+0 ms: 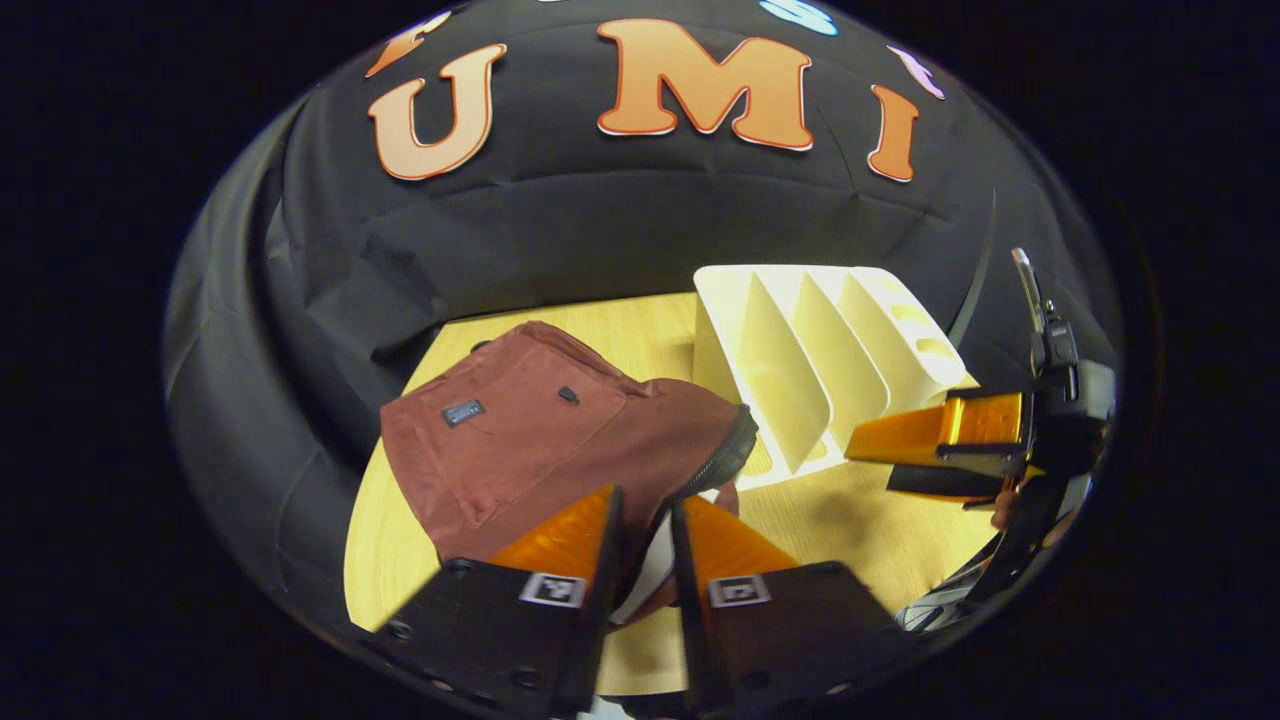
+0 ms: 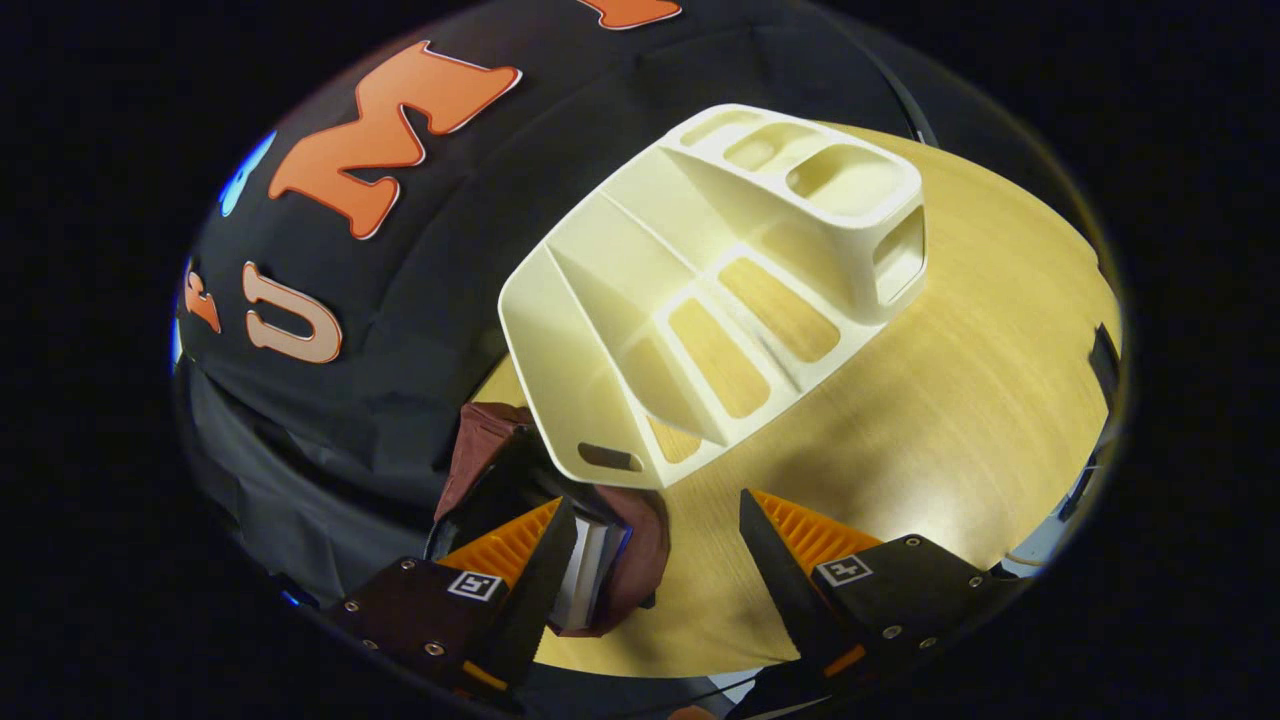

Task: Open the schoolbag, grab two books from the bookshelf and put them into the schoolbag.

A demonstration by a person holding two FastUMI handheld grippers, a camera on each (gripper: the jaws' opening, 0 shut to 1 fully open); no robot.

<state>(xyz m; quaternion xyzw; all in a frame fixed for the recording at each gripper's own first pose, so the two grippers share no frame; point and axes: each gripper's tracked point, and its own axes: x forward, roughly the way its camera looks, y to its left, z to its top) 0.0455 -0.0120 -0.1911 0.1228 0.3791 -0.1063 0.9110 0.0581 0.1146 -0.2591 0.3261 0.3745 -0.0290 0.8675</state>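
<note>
Our left claw (image 1: pixel 645 525) pinches the schoolbag (image 1: pixel 540 440) opening's edge, books (image 2: pixel 590 570) showing inside. Our right claw (image 2: pixel 655 530) gapes wide, holding nothing, near the bookshelf (image 2: pixel 700 300) on the tabletop (image 2: pixel 950 400).

Bare pale wooden tabletop (image 2: pixel 930 420) lies open beside the cream plastic slotted bookshelf (image 2: pixel 700 290); the maroon fabric schoolbag (image 1: pixel 540 440) crowds its other side.

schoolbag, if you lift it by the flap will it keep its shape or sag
Probably sag: the schoolbag is soft cloth, creased and slumped on the table. With books showing inside its open mouth, it is likely bottom-heavy and may swing. The cloth looks matte, so fingers should grip it without much slipping.
</note>
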